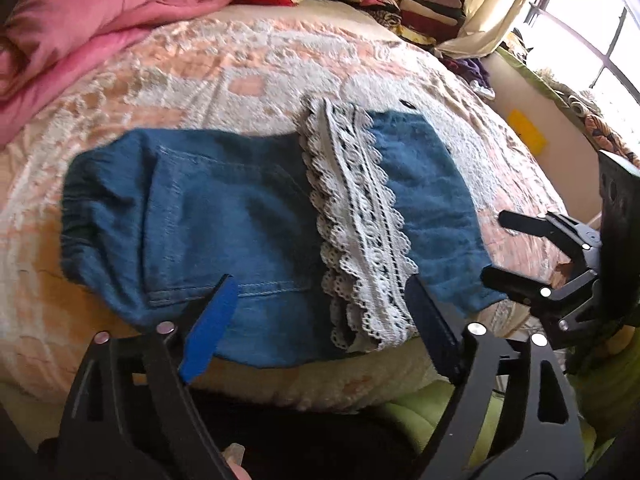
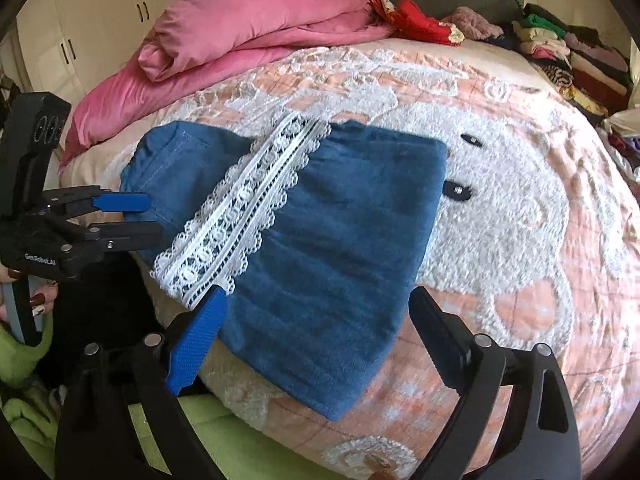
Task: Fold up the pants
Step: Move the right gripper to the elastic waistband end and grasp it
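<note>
Broadly, a bed (image 2: 520, 184) with a peach and white patterned cover fills both views, with a pink quilt (image 2: 240, 40) heaped at the far left and stacked clothes (image 2: 568, 60) at the far right. Across the near middle of the cover the blue pants (image 2: 340, 220) are laid, already doubled so that a white lace hem (image 2: 240, 208) lies across them. The fold is judged partly done; a further fold seems called for, with the near edge pinched at two places and carried over. The left gripper (image 1: 320, 312) is held at the near edge with its jaws apart and nothing between them. The right gripper (image 2: 316, 320) is likewise spread, empty, over the near right part of the cloth. On the left gripper's body, "GenRobot.AI" (image 2: 40, 258) can be read.
</note>
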`<state>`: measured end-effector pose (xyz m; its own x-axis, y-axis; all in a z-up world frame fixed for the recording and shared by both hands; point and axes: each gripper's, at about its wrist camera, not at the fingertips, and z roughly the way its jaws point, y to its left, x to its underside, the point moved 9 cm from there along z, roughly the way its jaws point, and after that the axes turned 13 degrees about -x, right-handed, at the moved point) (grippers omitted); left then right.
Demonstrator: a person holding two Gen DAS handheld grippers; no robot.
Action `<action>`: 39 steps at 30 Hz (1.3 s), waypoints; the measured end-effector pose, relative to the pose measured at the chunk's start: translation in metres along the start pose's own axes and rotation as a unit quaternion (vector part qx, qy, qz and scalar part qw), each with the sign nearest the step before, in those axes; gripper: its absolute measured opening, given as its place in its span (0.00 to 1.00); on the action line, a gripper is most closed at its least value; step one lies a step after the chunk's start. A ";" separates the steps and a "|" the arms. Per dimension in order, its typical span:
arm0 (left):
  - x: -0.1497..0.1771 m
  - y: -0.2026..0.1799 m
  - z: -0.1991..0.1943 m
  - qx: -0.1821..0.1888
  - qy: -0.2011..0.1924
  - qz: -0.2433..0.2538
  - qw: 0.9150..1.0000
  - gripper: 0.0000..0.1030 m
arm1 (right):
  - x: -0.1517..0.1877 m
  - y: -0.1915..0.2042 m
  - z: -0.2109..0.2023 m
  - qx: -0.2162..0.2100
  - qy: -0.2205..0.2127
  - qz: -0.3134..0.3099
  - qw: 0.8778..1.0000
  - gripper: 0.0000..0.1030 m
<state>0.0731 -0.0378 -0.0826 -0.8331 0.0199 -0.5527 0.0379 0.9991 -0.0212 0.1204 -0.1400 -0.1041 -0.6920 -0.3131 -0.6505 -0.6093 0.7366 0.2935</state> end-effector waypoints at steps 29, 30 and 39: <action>0.000 0.086 -0.015 -0.041 -0.023 -0.083 0.995 0.90 | -0.102 0.075 0.042 -0.048 -0.018 -0.083 0.995 0.89; 0.001 0.088 -0.013 -0.038 -0.020 -0.086 0.995 0.90 | -0.103 0.078 0.045 -0.049 -0.016 -0.086 0.995 0.89; 0.011 0.114 0.006 -0.001 0.004 -0.155 0.988 0.90 | -0.132 0.101 0.083 -0.084 0.011 -0.112 0.990 0.89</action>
<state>0.0714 0.0764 -0.0965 -0.8091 -0.2869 -0.5129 -0.2207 0.9572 -0.1873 0.1826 0.0260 -0.0469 -0.5397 -0.4722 -0.6970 -0.8029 0.5375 0.2577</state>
